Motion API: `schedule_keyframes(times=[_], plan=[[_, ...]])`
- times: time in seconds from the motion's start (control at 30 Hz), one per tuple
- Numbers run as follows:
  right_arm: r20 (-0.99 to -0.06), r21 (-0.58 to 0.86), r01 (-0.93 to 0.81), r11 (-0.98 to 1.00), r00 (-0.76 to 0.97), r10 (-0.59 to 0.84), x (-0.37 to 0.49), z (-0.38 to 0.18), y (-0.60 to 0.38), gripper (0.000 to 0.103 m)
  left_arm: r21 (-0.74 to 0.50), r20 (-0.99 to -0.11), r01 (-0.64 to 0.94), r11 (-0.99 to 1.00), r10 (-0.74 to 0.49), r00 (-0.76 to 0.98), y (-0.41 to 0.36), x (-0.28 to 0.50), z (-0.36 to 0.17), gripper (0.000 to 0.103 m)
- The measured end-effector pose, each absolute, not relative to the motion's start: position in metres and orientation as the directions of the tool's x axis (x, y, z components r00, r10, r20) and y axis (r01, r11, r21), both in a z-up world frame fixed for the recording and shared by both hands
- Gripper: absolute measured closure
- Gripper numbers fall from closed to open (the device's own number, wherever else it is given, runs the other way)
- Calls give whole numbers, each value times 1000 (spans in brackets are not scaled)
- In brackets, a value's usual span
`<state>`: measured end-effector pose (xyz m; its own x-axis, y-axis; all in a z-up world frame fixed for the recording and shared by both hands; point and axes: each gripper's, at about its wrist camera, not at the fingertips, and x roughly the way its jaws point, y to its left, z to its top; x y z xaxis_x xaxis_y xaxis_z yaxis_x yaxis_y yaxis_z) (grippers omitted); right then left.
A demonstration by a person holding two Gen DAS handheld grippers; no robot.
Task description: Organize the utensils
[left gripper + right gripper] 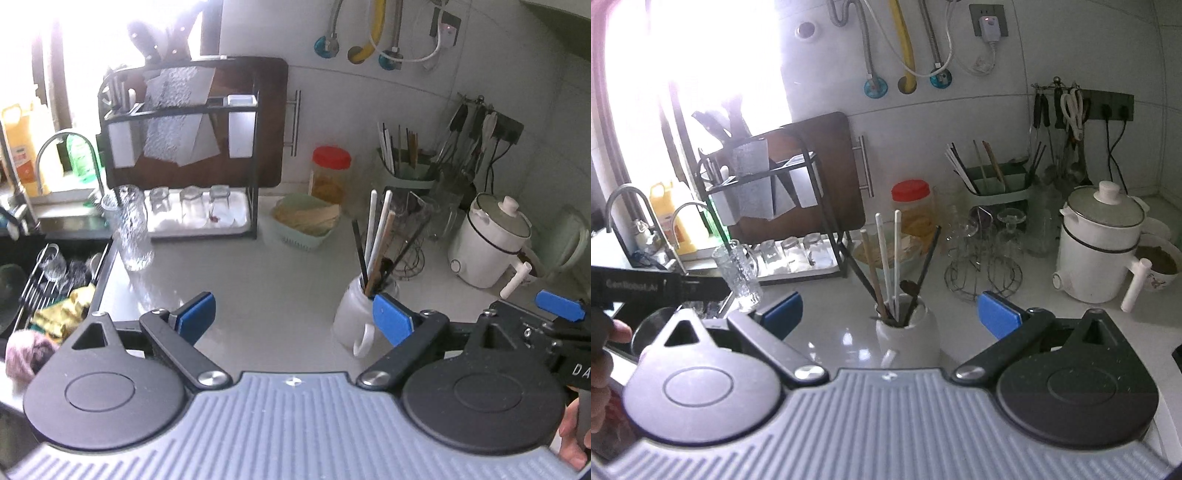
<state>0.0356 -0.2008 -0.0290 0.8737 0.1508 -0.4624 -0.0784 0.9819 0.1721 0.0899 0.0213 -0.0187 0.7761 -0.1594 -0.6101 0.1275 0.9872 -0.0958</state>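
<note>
White and glossy, the tabletop (827, 317) carries everything, taken from the left. At the far left a sink (55, 258) holds a wire rack and a yellow cloth (66, 310). Next to it a ribbed glass mug (133, 229) stands at the tabletop's edge, with a black dish rack (177, 147) behind it holding upturned glasses on a tray. The left claw (295, 317) hangs over bare tabletop with its blue pads spread wide and nothing between them. Just beside its right pad stands the white mug (351, 317), filled with upright utensils (376, 240): white, black and wooden chopsticks and a dark spoon. In the right wrist view, the right claw (890, 314) is also spread wide and empty, with the white mug directly ahead between its pads but not touched. Behind are a red-lidded jar (912, 206) and a green utensil holder (997, 184) by the wall. Farthest right sits a white electric pot (1100, 240).
</note>
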Motion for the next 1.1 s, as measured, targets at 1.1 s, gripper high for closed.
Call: schedule_keyframes(times=[1.1], plan=[[-481,174,-139,975,852,207,-16,-43,-213,0,-93,-628,10,996,-67,776,10,2,-33,9]])
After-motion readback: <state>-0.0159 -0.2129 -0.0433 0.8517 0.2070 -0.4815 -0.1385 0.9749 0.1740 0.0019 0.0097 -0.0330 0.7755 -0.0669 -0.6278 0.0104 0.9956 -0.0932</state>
